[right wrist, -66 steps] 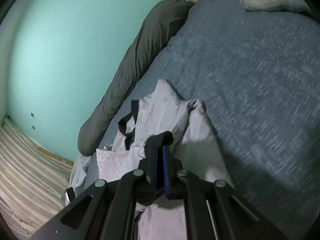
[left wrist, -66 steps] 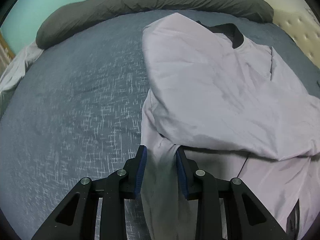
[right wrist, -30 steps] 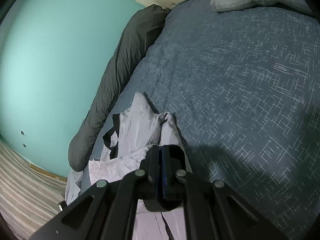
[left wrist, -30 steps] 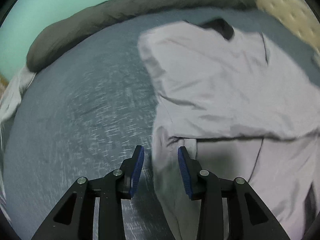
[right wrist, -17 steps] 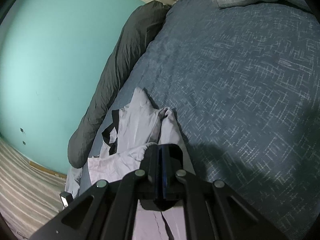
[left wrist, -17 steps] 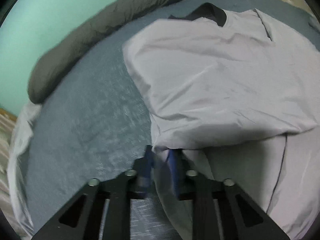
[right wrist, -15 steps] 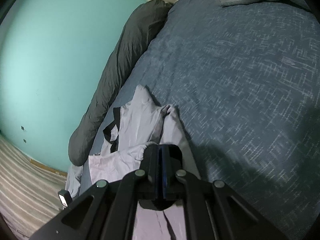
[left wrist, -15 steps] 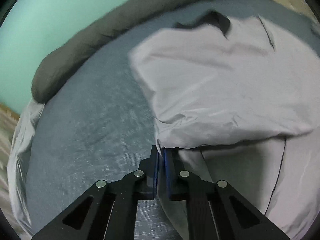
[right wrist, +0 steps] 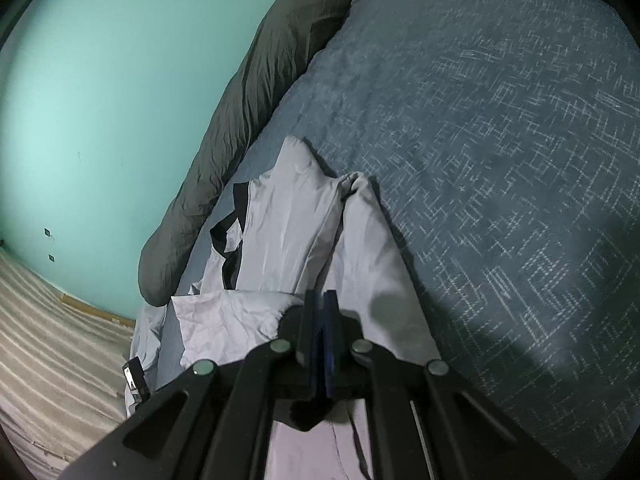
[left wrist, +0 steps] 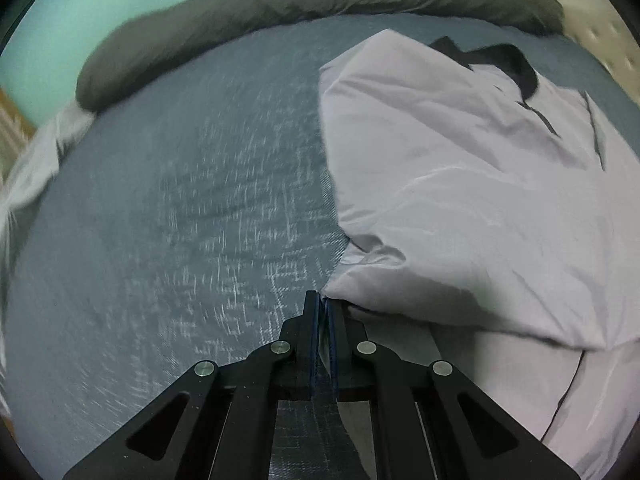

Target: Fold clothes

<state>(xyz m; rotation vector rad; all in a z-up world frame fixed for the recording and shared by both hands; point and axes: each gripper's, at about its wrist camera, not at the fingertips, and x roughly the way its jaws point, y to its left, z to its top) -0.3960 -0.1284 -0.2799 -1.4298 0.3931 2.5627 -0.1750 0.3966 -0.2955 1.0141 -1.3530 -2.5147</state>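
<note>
**Both Ends Pinched, Fold Half Made**

Jaws on my left gripper (left wrist: 323, 307) are clenched on the near edge of the pale lilac shirt (left wrist: 460, 184), right where a folded-over layer meets the cloth beneath it. Jaws on my right gripper (right wrist: 320, 304) are also pressed together; fabric bunches around and under them, so I judge they are grasping the same garment, though the pinch itself is partly hidden by the fingers.

That shirt lies on the blue-grey bed (left wrist: 180, 220), with its black collar (left wrist: 516, 64) toward the far end, near the long dark bolster (left wrist: 280, 4) that runs along the teal wall (right wrist: 100, 80). One panel is already doubled over the body.

What could go wrong from here, as I see it: my left pinch sits at the very lip of the cloth, so a sharp pull could slide it free and let the fold drop open. If my two hands travel unevenly, the thin, slippery-looking fabric could skew or crease instead of lying square. I might also be holding only the top layer, which would peel it away from the one below.

No containers are in view; nothing here holds anything.
</note>
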